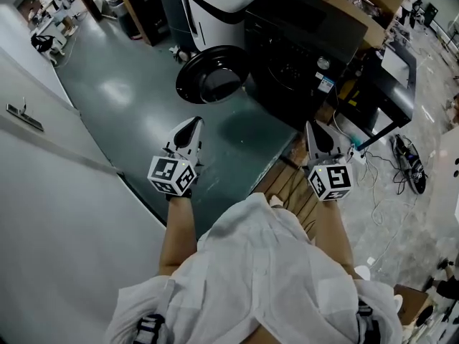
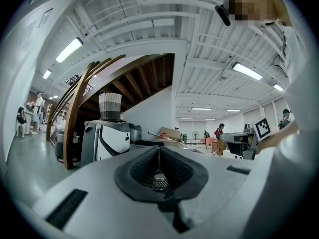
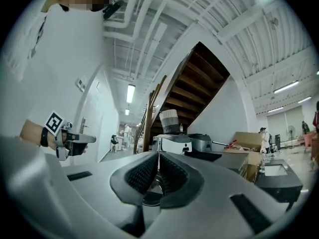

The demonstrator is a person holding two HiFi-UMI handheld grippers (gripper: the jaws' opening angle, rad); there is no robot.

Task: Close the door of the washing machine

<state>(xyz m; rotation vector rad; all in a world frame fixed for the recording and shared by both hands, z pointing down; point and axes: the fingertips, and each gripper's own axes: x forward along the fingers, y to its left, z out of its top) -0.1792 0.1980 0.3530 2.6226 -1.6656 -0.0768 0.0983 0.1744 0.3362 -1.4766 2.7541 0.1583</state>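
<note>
The dark washing machine [image 1: 301,45] stands ahead, its round door [image 1: 213,74] swung wide open and well apart from the left tool [image 1: 190,129] and right tool [image 1: 316,136], 2 level tools pressed together and empty, likely readied for pushing, not gripping.

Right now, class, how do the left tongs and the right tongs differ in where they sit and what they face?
The left tongs hang over the green floor; the right tongs sit by the wooden boards. The left tongs face the open round door; the right tongs face the body of the dark washing machine. Both are shut, empty and touching nothing.
</note>
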